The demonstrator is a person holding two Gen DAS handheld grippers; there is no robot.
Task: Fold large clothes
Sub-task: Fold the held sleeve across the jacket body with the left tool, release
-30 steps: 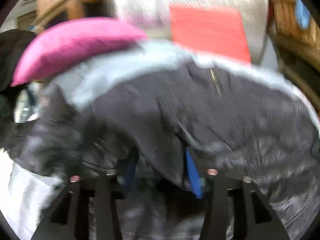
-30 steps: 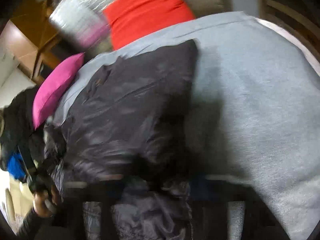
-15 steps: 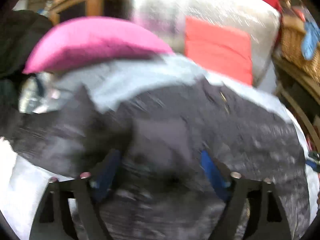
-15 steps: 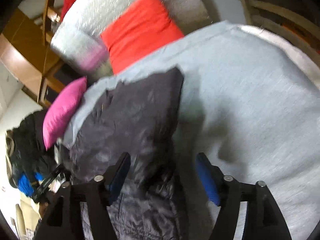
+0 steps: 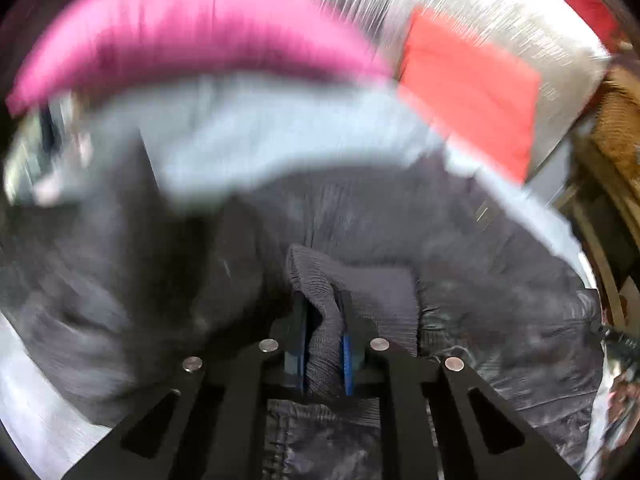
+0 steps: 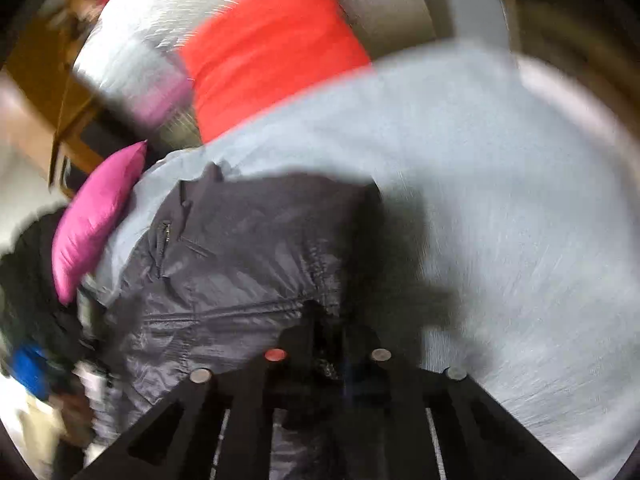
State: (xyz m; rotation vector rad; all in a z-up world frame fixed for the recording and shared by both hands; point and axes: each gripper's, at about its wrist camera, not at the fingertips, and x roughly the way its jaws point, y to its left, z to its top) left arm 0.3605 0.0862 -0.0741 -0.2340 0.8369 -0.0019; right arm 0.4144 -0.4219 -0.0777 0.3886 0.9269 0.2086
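Dark jacket (image 6: 240, 264) spread on a pale grey bed sheet (image 6: 500, 208), long axis running from the near edge away toward the pillows, up and slightly left in the right wrist view. Zipped pocket (image 6: 165, 236) visible near its far left part; a long seam or zip line crossing it nearer the claw. In the left wrist view, same jacket (image 5: 460, 240) filling the lower half, with a ribbed knit edge, probably a cuff or hem (image 5: 324, 312), standing up between the pads.

Left claw (image 5: 323, 340) clamped on that ribbed edge, blue pads (image 5: 347, 356) pressing the fabric from both sides; jaws just closed in from a wide spread. Right claw (image 6: 326, 344) closed as well, jaws just drawn together, a dark bunch of jacket fabric seemingly pinched there, though shadow and blur make the contact hard to confirm.

Beyond the jacket: pink pillow (image 5: 192, 36) at the far left, red pillow (image 5: 472, 92) to its right, leaning on a silvery-white cushion (image 6: 132, 40). Wooden furniture (image 6: 44, 64) at the left edge of the right wrist view.

Much smeared by motion: far jacket edge in the left wrist view, left margin of the right wrist view, where a dark heap with something blue (image 6: 28, 368) cannot be identified. Near end of the jacket cut off behind both claws' black frames; full outline and sleeves not traceable.
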